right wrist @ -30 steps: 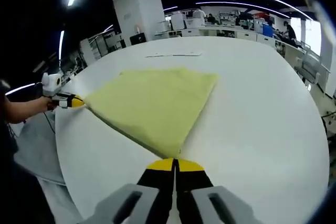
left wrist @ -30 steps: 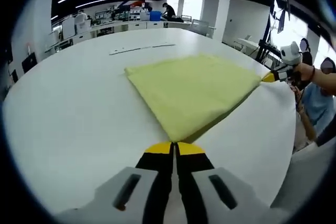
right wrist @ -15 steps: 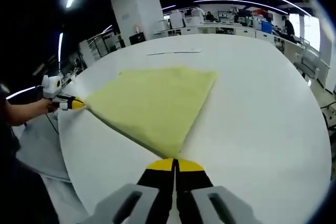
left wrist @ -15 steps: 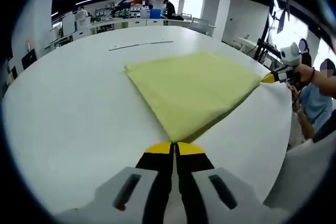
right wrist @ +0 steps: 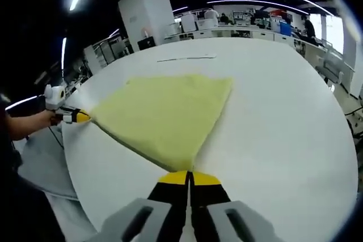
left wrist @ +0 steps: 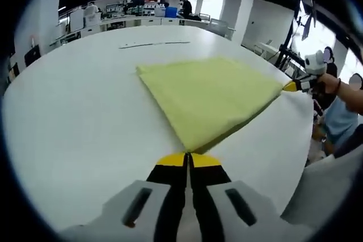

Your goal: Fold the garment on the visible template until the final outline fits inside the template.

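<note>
A pale yellow garment (left wrist: pixel 210 92) lies folded flat on the white round table (left wrist: pixel 74 117). My left gripper (left wrist: pixel 188 156) is shut on its near corner, the cloth running into the closed yellow tips. My right gripper (left wrist: pixel 290 85) comes in from the right, shut on the garment's right corner. In the right gripper view the garment (right wrist: pixel 164 109) spreads ahead, its near corner pinched in my right gripper (right wrist: pixel 189 174). My left gripper (right wrist: pixel 81 117) holds the far left corner there. A thin dark line (left wrist: pixel 153 44) marks the table beyond the garment.
The table's edge curves close behind both held corners. A hand (left wrist: pixel 334 83) holds the right gripper, and a person in blue (left wrist: pixel 343 123) is behind it. Desks and shelves (right wrist: pixel 249 21) and a white pillar (right wrist: pixel 144 15) stand past the far side.
Both views have shifted slightly with the hands. The garment stays flat with both corners held; nothing was let go.
</note>
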A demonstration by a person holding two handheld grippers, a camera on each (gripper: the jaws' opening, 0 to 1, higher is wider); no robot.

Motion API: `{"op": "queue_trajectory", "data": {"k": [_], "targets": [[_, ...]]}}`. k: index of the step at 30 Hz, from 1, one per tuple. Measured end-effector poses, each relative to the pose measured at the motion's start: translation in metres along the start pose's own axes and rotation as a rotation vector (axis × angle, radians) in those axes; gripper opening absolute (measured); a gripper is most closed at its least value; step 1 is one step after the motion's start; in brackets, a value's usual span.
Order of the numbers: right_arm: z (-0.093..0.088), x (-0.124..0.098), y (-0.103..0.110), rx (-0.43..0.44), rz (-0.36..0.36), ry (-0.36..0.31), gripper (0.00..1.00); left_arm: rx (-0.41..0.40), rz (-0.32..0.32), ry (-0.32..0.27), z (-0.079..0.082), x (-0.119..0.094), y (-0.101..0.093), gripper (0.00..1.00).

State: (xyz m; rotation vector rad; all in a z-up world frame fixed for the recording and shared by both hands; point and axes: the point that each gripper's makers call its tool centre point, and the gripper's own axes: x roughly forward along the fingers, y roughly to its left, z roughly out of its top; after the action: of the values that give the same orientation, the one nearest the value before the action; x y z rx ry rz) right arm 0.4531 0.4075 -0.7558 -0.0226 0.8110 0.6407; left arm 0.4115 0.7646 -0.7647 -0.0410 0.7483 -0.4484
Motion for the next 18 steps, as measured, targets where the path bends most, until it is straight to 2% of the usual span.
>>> {"op": "queue_trajectory", "data": {"k": [1,3,7,9,14,18], "targets": [[0.002,0.000,-0.001,0.002,-0.006,-0.003,0.00,-0.014,-0.001,-0.019,0.004,-0.002,0.000,0.03],[0.005,-0.001,-0.002,0.013,-0.016,-0.011,0.07,-0.027,0.002,-0.032,0.008,-0.004,0.000,0.12],[0.015,-0.005,-0.003,0.021,-0.036,-0.027,0.27,-0.031,-0.003,-0.055,0.021,-0.011,-0.003,0.24],[0.021,-0.008,0.000,0.019,-0.036,-0.036,0.36,-0.015,0.002,-0.098,0.031,-0.014,-0.004,0.31],[0.038,-0.015,0.016,-0.002,-0.014,-0.061,0.55,-0.055,-0.004,-0.127,0.045,-0.022,-0.009,0.49],[0.053,-0.024,0.027,-0.014,-0.012,-0.092,0.68,-0.055,-0.002,-0.142,0.053,-0.031,-0.013,0.60]]}}
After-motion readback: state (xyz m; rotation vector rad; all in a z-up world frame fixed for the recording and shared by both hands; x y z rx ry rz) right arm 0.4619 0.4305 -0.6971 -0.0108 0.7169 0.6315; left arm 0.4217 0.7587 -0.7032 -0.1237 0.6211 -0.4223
